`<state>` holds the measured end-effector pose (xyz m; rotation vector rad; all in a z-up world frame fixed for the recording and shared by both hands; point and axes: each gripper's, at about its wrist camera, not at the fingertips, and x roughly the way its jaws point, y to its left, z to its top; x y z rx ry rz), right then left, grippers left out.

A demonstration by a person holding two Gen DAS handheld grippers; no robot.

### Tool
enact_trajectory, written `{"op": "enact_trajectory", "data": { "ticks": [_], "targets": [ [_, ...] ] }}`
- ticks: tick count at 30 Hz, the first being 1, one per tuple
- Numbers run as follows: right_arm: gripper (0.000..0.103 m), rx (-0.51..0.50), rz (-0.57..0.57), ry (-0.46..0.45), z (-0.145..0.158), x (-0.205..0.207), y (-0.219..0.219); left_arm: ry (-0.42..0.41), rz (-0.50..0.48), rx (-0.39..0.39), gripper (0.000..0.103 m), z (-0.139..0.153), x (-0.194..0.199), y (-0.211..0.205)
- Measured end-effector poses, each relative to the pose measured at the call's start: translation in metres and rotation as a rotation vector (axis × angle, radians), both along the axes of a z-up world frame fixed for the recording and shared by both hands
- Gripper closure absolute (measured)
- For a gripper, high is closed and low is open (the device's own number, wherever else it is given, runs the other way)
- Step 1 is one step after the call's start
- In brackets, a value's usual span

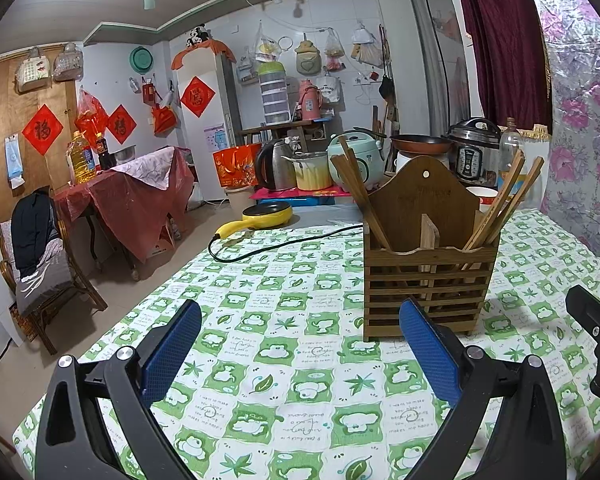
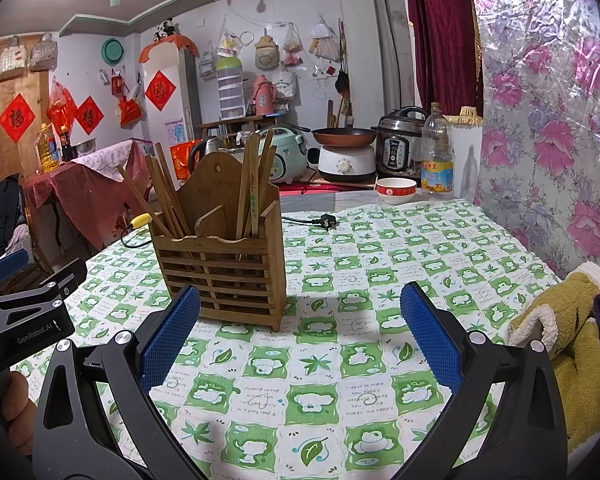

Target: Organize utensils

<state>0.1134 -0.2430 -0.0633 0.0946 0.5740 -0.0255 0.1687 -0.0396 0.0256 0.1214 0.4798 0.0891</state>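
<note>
I hold my left gripper (image 1: 300, 344) low over the table with the green and white frog tablecloth (image 1: 284, 364), and its two blue pads are spread wide with nothing between them. My right gripper (image 2: 300, 328) is wide apart too, and it holds nothing. The brown wooden slatted chopstick holder (image 1: 428, 280) stands upright on the cloth. From my left gripper it sits at about one o'clock, close to the tip of the right blue pad. From my right gripper it sits at about eleven o'clock, just past the left blue pad. The holder has two parts with a wooden wall in the middle. One bunch of brown wooden chopsticks (image 2: 162, 196) leans in the left part, and another bunch of light wooden chopsticks (image 2: 254, 176) stands in the right part. A black power cord (image 1: 276, 244) lies on the cloth at eleven o'clock from my left gripper, and it runs to a yellow electric pan (image 1: 266, 214). A small white and red bowl (image 2: 396, 191) sits far back at one o'clock from my right gripper, beside a clear plastic oil bottle (image 2: 437, 152). A green fuzzy sleeve (image 2: 568, 340) shows at three o'clock.
</note>
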Motion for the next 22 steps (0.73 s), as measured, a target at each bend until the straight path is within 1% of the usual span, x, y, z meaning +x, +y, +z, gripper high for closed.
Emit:
{"op": "enact_trajectory", "data": {
  "ticks": [22],
  "targets": [
    [0.006, 0.001, 0.001, 0.001, -0.0002, 0.0004, -0.0011, 0.006, -0.009, -0.002, 0.006, -0.0046, -0.0002, -0.0007]
  ]
}}
